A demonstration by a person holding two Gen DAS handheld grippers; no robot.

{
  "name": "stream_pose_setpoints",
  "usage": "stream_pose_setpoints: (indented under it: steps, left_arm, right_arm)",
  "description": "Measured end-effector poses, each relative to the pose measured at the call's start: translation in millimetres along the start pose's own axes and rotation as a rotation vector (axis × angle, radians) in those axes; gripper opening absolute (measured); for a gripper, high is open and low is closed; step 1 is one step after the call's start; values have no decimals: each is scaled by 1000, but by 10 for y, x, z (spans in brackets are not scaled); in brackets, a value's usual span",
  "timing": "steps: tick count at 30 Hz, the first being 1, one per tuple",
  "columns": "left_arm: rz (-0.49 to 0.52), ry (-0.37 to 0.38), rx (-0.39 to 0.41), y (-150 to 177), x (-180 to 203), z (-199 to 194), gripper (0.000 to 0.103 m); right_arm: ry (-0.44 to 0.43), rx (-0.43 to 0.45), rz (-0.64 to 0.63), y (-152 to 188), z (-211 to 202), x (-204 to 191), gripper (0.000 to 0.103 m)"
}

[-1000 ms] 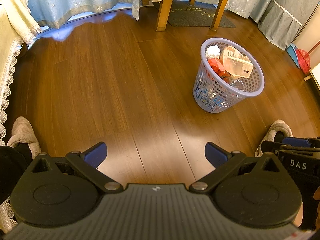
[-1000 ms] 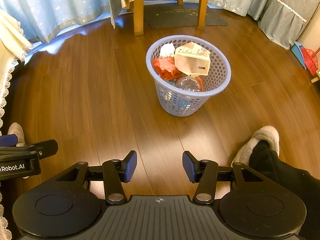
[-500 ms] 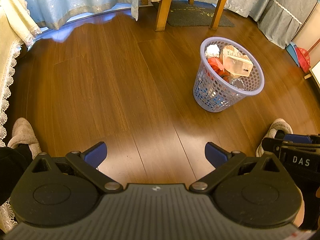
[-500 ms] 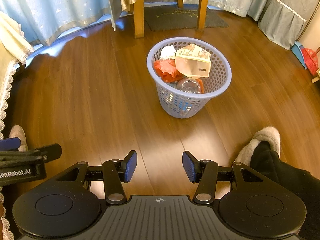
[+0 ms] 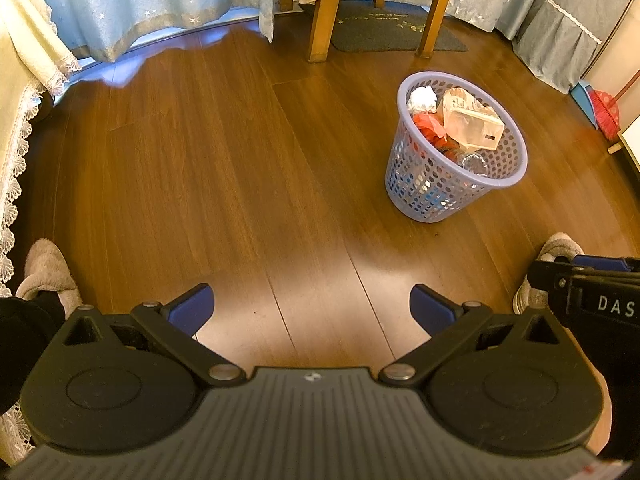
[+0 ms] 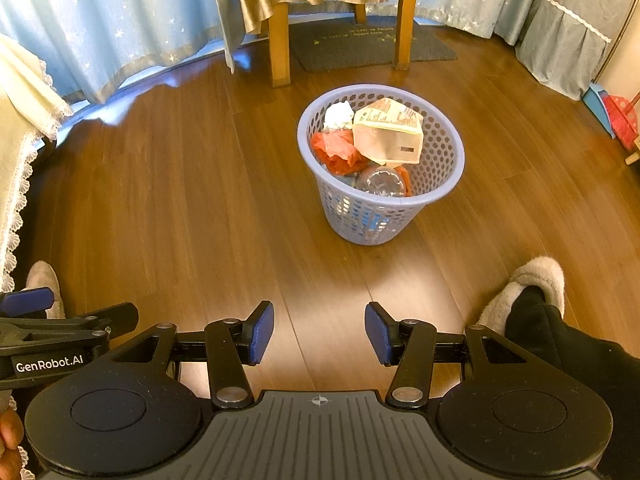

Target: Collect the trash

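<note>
A lilac perforated basket (image 5: 416,196) (image 6: 444,168) stands on the wooden floor, filled with trash: a beige carton (image 6: 390,136) (image 5: 472,120), red crumpled plastic (image 6: 336,152), a white paper wad (image 6: 338,114) and a clear bottle (image 6: 380,182). My left gripper (image 5: 312,308) is wide open and empty, well short of the basket and to its left. My right gripper (image 6: 319,332) is open and empty too, in line with the basket and well back from it.
Wooden chair legs (image 6: 280,44) and a dark mat (image 6: 372,46) stand behind the basket, with blue curtains (image 6: 120,28) beyond. A lace-edged cloth (image 5: 20,92) hangs at left. The person's slippers (image 6: 528,284) (image 5: 44,272) flank the grippers. A red broom (image 5: 606,108) leans at right.
Both views have tilted or pulled back slightly, so the basket sits a bit lower in the frames. Both grippers stay open and empty.
</note>
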State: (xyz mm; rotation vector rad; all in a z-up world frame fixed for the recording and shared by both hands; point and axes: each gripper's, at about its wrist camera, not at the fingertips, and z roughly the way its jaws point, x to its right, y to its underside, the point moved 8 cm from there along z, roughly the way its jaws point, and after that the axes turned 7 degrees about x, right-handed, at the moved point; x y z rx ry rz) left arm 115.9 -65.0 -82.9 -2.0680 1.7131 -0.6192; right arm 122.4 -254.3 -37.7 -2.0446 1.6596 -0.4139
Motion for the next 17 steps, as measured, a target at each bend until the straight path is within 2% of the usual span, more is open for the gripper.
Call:
stream_pose_setpoints:
  steps: [17]
  left_arm:
    - [-2, -6, 21, -24, -32, -40, 102]
  right_arm:
    - [-16, 10, -7, -8, -55, -47, 48]
